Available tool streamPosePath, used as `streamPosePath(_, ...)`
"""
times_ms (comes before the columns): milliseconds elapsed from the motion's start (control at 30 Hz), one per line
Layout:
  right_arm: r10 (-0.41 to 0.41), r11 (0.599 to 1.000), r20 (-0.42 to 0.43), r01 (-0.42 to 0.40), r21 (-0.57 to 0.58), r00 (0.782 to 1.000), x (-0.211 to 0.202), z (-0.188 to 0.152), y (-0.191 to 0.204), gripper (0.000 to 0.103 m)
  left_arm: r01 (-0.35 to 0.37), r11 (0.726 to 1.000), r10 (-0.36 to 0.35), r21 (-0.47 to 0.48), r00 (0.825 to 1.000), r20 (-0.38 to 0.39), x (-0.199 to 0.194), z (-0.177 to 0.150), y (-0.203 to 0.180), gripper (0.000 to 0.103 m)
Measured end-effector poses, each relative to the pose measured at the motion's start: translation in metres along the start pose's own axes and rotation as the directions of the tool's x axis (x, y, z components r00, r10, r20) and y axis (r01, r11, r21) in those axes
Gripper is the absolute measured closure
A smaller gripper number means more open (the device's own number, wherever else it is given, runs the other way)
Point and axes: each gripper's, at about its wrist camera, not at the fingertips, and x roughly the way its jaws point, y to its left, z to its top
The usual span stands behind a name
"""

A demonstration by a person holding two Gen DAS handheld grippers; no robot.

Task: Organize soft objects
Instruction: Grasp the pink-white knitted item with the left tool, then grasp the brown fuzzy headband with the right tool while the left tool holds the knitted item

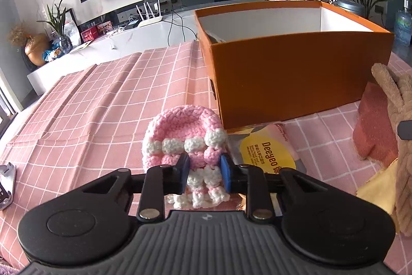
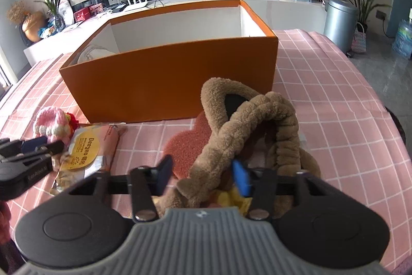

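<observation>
Pink-white crochet toy on pink check cloth, by orange box: pinched by left gripper. Soft, light, squashy. Right gripper straddling brown plush headband, contact unclear; best grabbed w/ braid.

Both of the 2 views are fisheye, each set just behind its own gripper and tilted down over the pink checked surface toward the far TV wall. The left one sits close above the near left; the right one sits further right. They share the orange box, the yellow-labelled packet and the far counter.
</observation>
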Motion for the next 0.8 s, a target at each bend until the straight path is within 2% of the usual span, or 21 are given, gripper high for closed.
streamPosePath(33,-0.001,1.0,0.0,0.001,-0.004,1.0,-0.001,0.0,0.0,0.082,-0.005,1.0,0.005,-0.003,1.0,0.007,-0.002,0.001,0.001,0.078)
streamPosePath(133,-0.005,1.0,0.014,0.006,-0.019,1.0,-0.01,0.002,0.0,0.088,-0.022,1.0,0.022,0.0,0.999,0.045,-0.012,0.005,0.005,0.082)
streamPosePath(167,-0.007,1.0,0.02,0.008,-0.025,1.0,-0.013,0.003,-0.001,0.088,-0.022,1.0,0.022,-0.002,0.998,0.056,-0.015,0.005,0.005,0.094)
streamPosePath(400,-0.023,0.998,0.078,0.027,-0.05,0.997,-0.046,0.012,-0.01,0.091,0.029,0.999,-0.024,-0.04,0.993,0.113,-0.049,0.015,0.014,0.094)
streamPosePath(500,-0.033,0.997,0.119,0.04,-0.059,0.992,-0.065,0.017,-0.015,0.091,0.091,0.994,-0.08,-0.065,0.986,0.148,-0.067,0.022,0.014,0.094)
streamPosePath(567,-0.037,0.997,0.126,0.045,-0.057,0.991,-0.075,0.017,-0.022,0.091,0.153,0.986,-0.14,-0.061,0.974,0.176,-0.08,0.027,0.009,0.094)
streamPosePath(667,-0.067,0.996,0.111,0.073,-0.047,0.991,-0.084,0.01,-0.037,0.091,0.258,0.964,-0.242,-0.063,0.952,0.186,-0.092,0.031,-0.002,0.094)
streamPosePath(800,-0.124,0.992,0.039,0.125,-0.028,0.992,-0.079,-0.008,-0.06,0.091,0.342,0.939,-0.334,-0.024,0.93,0.156,-0.088,0.029,-0.026,0.094)
